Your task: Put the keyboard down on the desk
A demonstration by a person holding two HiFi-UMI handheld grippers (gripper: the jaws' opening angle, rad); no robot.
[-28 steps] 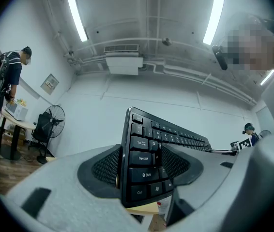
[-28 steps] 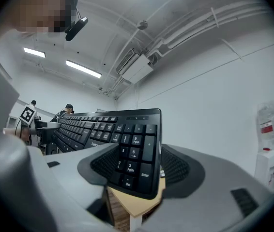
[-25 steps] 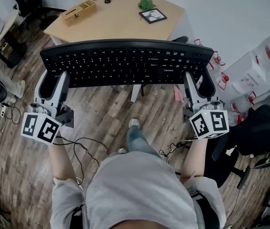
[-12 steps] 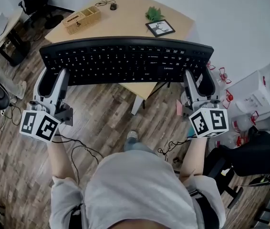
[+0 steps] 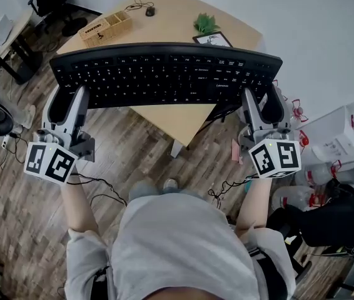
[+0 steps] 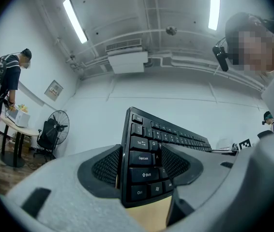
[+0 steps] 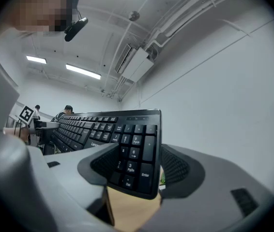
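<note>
A long black keyboard is held level in the air above the near corner of a light wooden desk. My left gripper is shut on its left end, and the jaws pinch the keys by Caps Lock. My right gripper is shut on its right end, over the number pad. The desk's wood shows just under the keyboard in both gripper views.
On the desk stand a wooden organiser box, a small green plant, a framed picture and a mouse. Cables lie on the wooden floor. White boxes and a black chair are at the right.
The keyboard and both grippers have come forward over the desk's near corner; the desk now lies further under the keyboard than a second ago. Both grips are unchanged.
</note>
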